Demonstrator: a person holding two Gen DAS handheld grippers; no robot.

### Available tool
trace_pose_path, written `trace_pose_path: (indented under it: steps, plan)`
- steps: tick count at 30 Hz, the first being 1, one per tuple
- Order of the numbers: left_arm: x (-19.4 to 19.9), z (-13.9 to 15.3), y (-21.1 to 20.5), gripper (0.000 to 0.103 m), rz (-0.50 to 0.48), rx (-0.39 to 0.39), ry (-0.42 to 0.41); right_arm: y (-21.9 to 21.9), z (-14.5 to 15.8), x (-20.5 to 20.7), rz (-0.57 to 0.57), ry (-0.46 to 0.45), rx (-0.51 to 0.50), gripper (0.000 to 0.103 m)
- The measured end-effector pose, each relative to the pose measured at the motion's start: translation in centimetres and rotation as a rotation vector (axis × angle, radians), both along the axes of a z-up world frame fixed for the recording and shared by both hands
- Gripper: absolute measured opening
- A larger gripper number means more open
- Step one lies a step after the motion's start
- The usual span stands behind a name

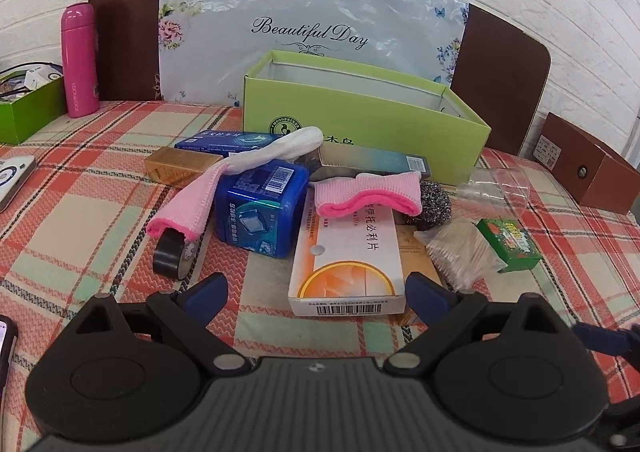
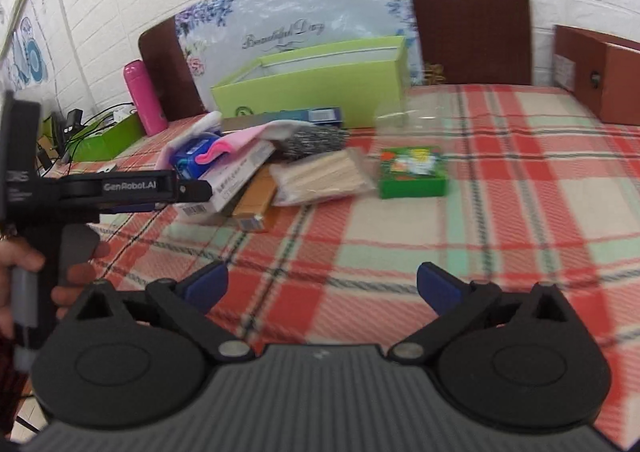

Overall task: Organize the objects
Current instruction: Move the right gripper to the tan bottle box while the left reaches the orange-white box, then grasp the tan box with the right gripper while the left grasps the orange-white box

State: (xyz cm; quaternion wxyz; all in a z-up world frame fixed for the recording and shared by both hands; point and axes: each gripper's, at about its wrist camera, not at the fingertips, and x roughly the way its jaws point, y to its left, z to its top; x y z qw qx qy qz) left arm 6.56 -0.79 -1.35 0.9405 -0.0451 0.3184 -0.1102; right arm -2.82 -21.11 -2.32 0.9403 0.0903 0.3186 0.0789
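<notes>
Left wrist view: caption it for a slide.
Open left gripper faces a white pill box, blue tub and pink socks before an empty green box.

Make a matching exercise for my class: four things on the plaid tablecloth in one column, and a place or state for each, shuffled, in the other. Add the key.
Things
1. pink bottle
2. black tape roll
3. small green box
4. left claw

Places or states
A. right of the bag of wooden sticks
B. open, holding nothing
C. upright by the back wall
D. partly under a pink cloth

Pairs: 1-C, 2-D, 3-A, 4-B
</notes>
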Motion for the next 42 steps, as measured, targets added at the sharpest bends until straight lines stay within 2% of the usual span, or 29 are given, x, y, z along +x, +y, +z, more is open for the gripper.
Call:
trace_pose_path:
  steps: [3, 5, 7, 9, 12, 13, 14, 15, 19, 22, 24, 25, 26, 28, 29, 33, 36, 42]
  plan:
    - [0.4, 0.3, 0.3, 0.098, 0.004, -0.03, 0.013, 3.1, -1.2, 2.6, 0.043, -0.049, -0.065, 0.088]
    - [0.8, 0.4, 0.2, 0.098, -0.003, -0.044, 0.02, 4.7, -1.7, 4.5, 0.07, -0.026, -0.087, 0.068]
    - [1.2, 0.5, -0.1, 0.098, -0.016, -0.042, 0.018, 5.4, -2.4, 5.9, 0.086, 0.012, -0.059, 0.063]
    - [1.7, 0.4, -0.6, 0.096, -0.033, -0.035, 0.021, 6.0, -2.8, 6.8, 0.069, 0.008, -0.057, 0.062]
    - [2.8, 0.0, -1.0, 0.075, -0.071, -0.055, 0.066, 6.8, -3.0, 7.8, 0.034, -0.034, -0.126, 0.057]
    - [3.2, -0.2, -1.0, 0.069, -0.081, -0.066, 0.09, 6.9, -3.1, 8.2, 0.022, -0.039, -0.136, 0.05]
    - [3.3, -0.4, -0.9, 0.069, -0.081, -0.074, 0.101, 6.9, -3.3, 8.4, 0.016, -0.034, -0.134, 0.034]
    - [3.2, -0.4, -0.8, 0.069, -0.082, -0.08, 0.095, 6.6, -3.4, 8.6, 0.012, -0.024, -0.126, 0.03]
    - [2.7, -0.5, -0.6, 0.07, -0.073, -0.063, 0.083, 5.6, -3.3, 7.4, 0.016, -0.02, -0.124, 0.03]
    - [3.2, -0.8, -1.5, 0.077, -0.029, -0.023, 0.1, 5.3, -3.1, 7.1, 0.041, -0.011, -0.115, 0.031]
    - [3.7, -1.1, -1.9, 0.077, -0.043, -0.02, 0.125, 5.5, -2.9, 7.3, 0.036, -0.028, -0.111, 0.038]
    - [3.8, -1.4, -1.9, 0.077, -0.049, -0.018, 0.128, 5.6, -2.8, 7.6, 0.028, -0.033, -0.108, 0.044]
    - [3.9, -1.6, -1.9, 0.071, -0.055, -0.013, 0.133, 5.6, -2.8, 7.8, 0.023, -0.039, -0.103, 0.044]
    - [3.6, -1.8, -1.6, 0.07, -0.075, -0.006, 0.123, 5.6, -3.2, 8.3, 0.017, -0.028, -0.092, 0.041]
    - [3.5, -1.7, -1.4, 0.069, -0.081, -0.002, 0.126, 5.5, -3.5, 8.4, 0.017, -0.016, -0.087, 0.031]
    - [2.1, -1.2, -0.6, 0.069, -0.138, -0.003, 0.133, 5.0, -3.1, 7.3, 0.057, -0.014, -0.068, 0.031]
    - [0.8, -0.4, 0.0, 0.069, -0.189, -0.028, 0.126, 4.4, -2.5, 5.7, 0.095, -0.028, -0.017, 0.031]
    - [-0.7, 3.2, 0.8, 0.068, -0.212, -0.076, 0.019, 3.5, 0.1, 3.3, 0.085, -0.149, 0.039, 0.031]
